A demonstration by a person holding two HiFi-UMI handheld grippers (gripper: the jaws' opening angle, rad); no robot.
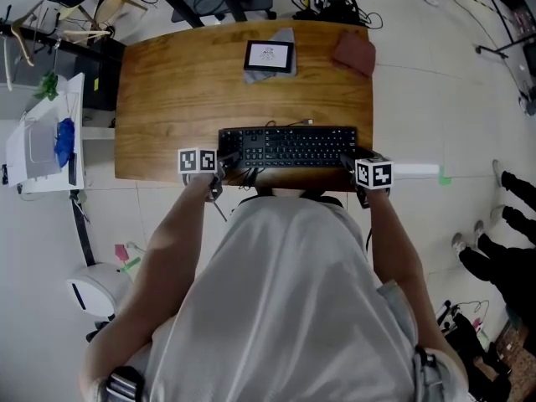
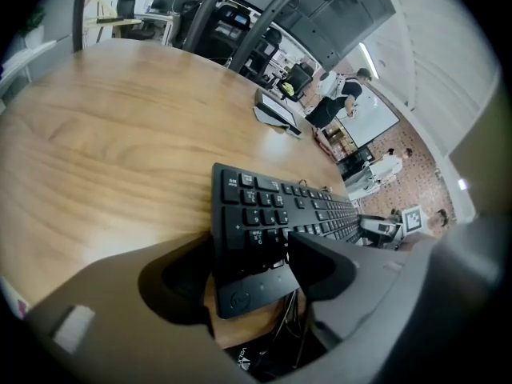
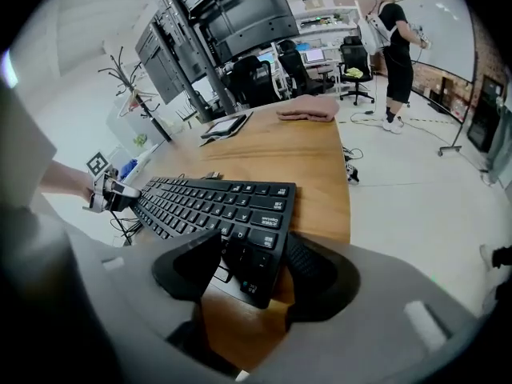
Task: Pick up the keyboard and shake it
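From above, the person's grey shirt [image 1: 285, 300] hides the near edge of the desk [image 1: 184, 82], and the claw tips are hard to pick out there. The keyboard [image 1: 289, 146] lies flat along that near edge. The left claw [image 2: 248, 254] is spread apart around its left corner [image 2: 264, 222], not clamped. The right claw [image 3: 254, 246] stands just as wide around the right corner [image 3: 216, 202]. A white open-topped stand [image 1: 25, 162] beside the desk holds something blue [image 1: 64, 141] that I can't identify. A tablet [image 1: 269, 55] and a reddish cloth [image 1: 354, 51] lie at the far edge.
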